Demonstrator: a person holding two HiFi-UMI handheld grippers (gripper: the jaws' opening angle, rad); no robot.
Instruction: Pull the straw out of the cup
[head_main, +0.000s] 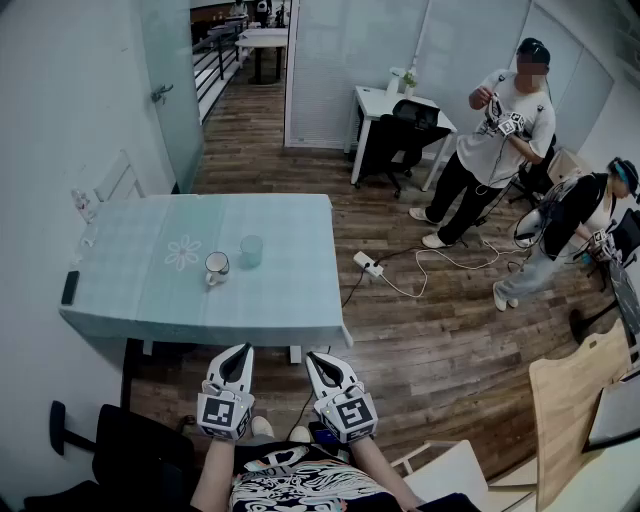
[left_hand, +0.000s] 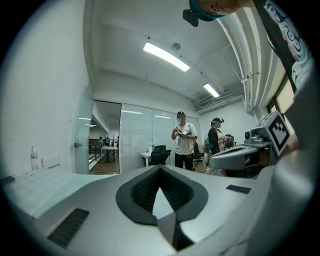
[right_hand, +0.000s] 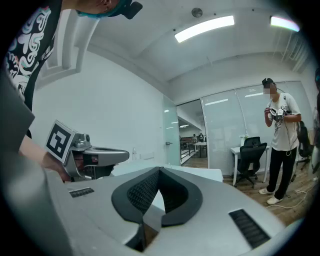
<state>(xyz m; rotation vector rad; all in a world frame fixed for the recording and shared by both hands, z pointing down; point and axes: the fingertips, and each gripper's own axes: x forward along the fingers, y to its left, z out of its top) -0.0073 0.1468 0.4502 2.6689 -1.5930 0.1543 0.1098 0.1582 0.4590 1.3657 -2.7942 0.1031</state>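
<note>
On the pale green table (head_main: 290, 300) stand a white mug (head_main: 216, 267) and, just right of it, a translucent cup (head_main: 251, 250). No straw can be made out in either. Both grippers hover close to my body, short of the table's near edge and well apart from the cups. My left gripper (head_main: 238, 352) (left_hand: 160, 168) has its jaws closed together with nothing between them. My right gripper (head_main: 314, 360) (right_hand: 159, 170) is shut and empty too. Each gripper appears at the side of the other's view, pointing about level.
A black phone (head_main: 69, 287) lies at the table's left edge and a small bottle (head_main: 80, 205) stands at its far left corner. A power strip (head_main: 367, 264) with cables lies on the floor to the right. Two people (head_main: 495, 140) stand beyond, near a white desk and black chair (head_main: 405, 135).
</note>
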